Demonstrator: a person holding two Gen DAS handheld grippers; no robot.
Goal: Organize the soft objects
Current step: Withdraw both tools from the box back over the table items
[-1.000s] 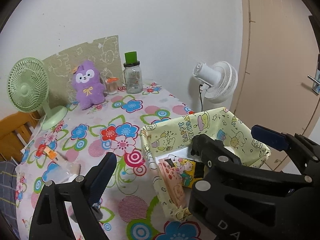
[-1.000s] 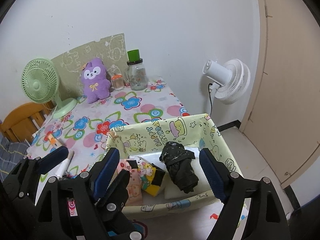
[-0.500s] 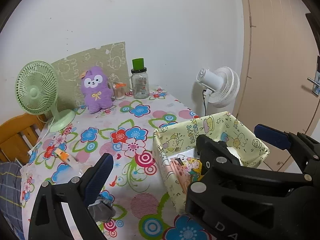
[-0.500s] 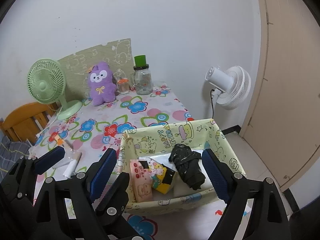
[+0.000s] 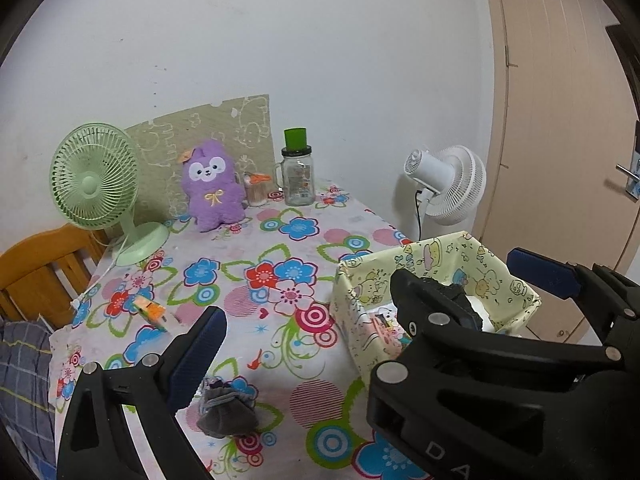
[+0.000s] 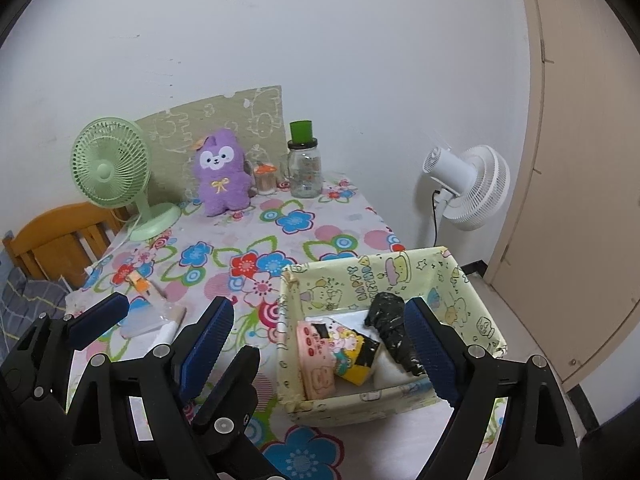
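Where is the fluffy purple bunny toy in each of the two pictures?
Left wrist view: the purple plush toy sits upright at the far end of the table, left of centre, between the green fan and the glass jar.
Right wrist view: the purple plush toy is again at the far end, left of centre.
Shared landmark: the green fan stands just left of it in both.

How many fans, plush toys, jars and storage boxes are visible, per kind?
Fans: 2, green desk fan on the table, white fan beyond the table's far edge
Plush toys: 1, purple plush
Jars: 2, green-lidded glass jar, small orange-lidded jar
Storage boxes: 1, yellow fabric box
Total: 6
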